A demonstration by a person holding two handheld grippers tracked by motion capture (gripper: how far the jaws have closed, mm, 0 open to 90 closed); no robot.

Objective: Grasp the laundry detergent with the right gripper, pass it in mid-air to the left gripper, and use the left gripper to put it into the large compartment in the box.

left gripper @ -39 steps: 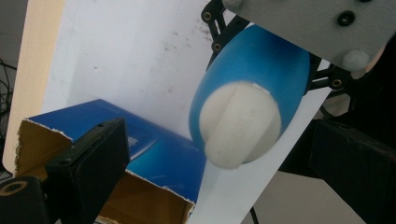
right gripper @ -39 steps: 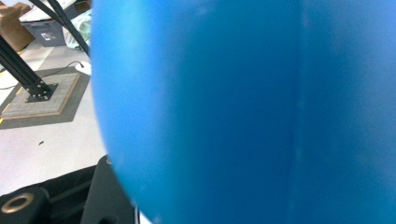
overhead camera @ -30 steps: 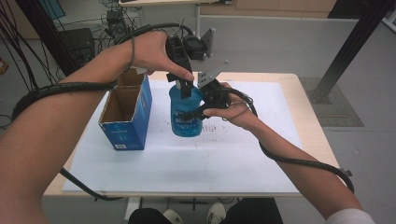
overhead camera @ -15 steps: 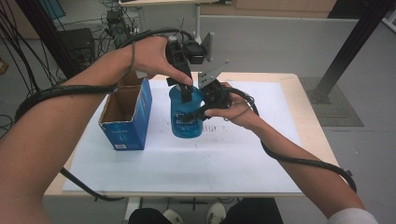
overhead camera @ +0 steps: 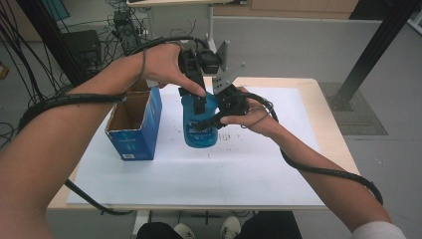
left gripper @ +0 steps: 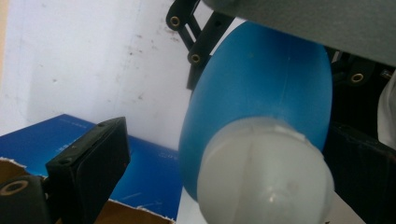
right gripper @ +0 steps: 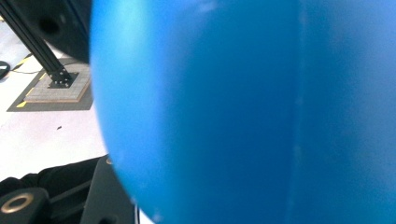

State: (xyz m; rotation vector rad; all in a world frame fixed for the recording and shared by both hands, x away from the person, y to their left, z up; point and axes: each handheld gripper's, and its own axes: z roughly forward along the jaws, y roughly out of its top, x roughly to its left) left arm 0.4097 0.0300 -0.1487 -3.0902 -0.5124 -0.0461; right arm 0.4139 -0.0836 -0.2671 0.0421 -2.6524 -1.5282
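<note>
A blue plastic bottle (overhead camera: 200,130) with a white cap (left gripper: 264,173) stands upright on the white sheet (overhead camera: 209,179) at the table's middle. From the right, my right gripper (overhead camera: 206,124) is shut on the bottle's body, and that blue body (right gripper: 257,112) looms close in the right gripper view. My left gripper (overhead camera: 199,101) points down over the bottle's top. Its jaws stand open around the cap, with a clear gap between the left finger (left gripper: 91,165) and the cap. The bottle's shoulder (left gripper: 261,84) shows beneath the cap.
An open blue cardboard box (overhead camera: 132,124) stands just left of the bottle, its flaps up. Cables trail from both grippers across the table's edges. A black post and its base (overhead camera: 358,84) stand off the table's right side.
My left hand has shifted slightly over the bottle's top. The bottle, the box and my right gripper have kept still.
</note>
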